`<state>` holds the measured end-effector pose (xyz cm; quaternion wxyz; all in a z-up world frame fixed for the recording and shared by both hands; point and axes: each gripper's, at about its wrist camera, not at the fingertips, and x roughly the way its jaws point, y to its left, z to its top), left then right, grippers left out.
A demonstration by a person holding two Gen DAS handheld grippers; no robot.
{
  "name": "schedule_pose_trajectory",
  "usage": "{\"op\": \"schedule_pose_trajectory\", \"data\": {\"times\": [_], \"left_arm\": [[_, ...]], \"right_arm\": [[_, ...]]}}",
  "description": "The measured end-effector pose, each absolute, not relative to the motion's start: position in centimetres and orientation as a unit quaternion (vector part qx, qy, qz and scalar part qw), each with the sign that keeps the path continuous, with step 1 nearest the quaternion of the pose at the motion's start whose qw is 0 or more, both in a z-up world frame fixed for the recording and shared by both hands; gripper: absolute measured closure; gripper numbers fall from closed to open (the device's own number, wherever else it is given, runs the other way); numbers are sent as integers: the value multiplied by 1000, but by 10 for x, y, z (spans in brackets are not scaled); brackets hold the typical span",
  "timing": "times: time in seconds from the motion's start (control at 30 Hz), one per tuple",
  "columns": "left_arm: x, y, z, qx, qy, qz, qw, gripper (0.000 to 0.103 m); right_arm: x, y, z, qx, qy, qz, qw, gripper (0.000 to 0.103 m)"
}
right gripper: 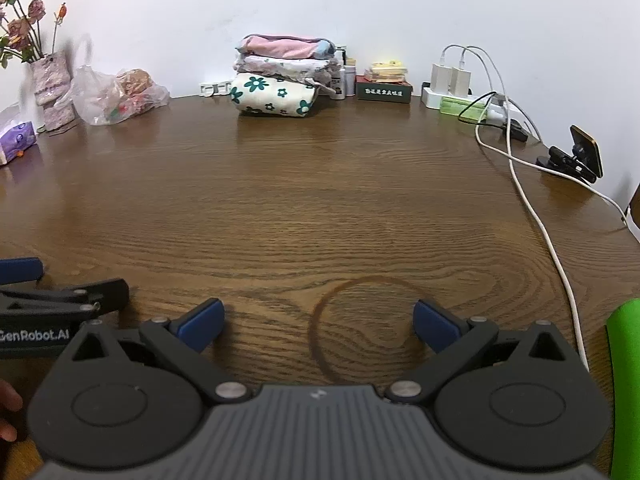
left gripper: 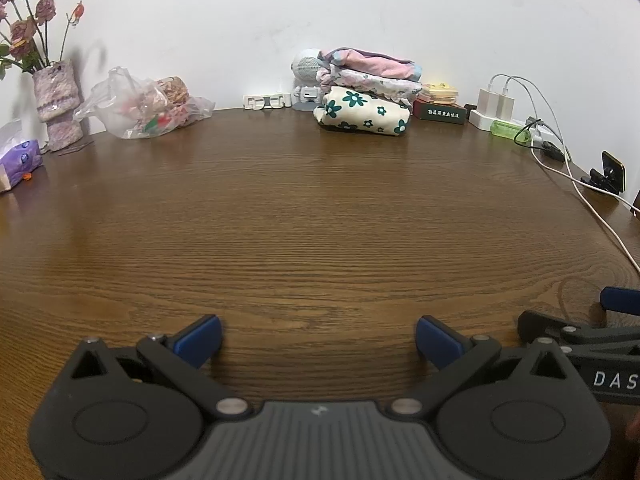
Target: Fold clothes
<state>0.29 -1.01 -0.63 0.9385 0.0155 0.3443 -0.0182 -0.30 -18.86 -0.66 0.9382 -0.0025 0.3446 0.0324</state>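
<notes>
Brown wooden table [left gripper: 320,208]; both grippers, left [left gripper: 319,340] and right [right gripper: 319,326], gape wide, empty; folded clothes [left gripper: 366,94] stacked at twelve o'clock.

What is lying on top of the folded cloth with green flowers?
On the flowered cloth lie two folded garments: a pale printed one, then a pink one. Their inner folds are hidden.

Wooden table [left gripper: 320,220] ahead of you bare to 12 o'clock; folded clothes stack [left gripper: 366,92] blocks there, white cable [right gripper: 536,216] at 2, plastic bag [left gripper: 144,108] at 10.
</notes>
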Motion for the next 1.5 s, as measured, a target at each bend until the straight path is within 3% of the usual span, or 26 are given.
{"op": "schedule_pose_trajectory", "data": {"times": [1.5], "left_arm": [[3, -12, -7, 11, 344, 0, 939, 0]], "right_arm": [[-6, -186, -7, 3, 345, 15, 938, 0]]}}
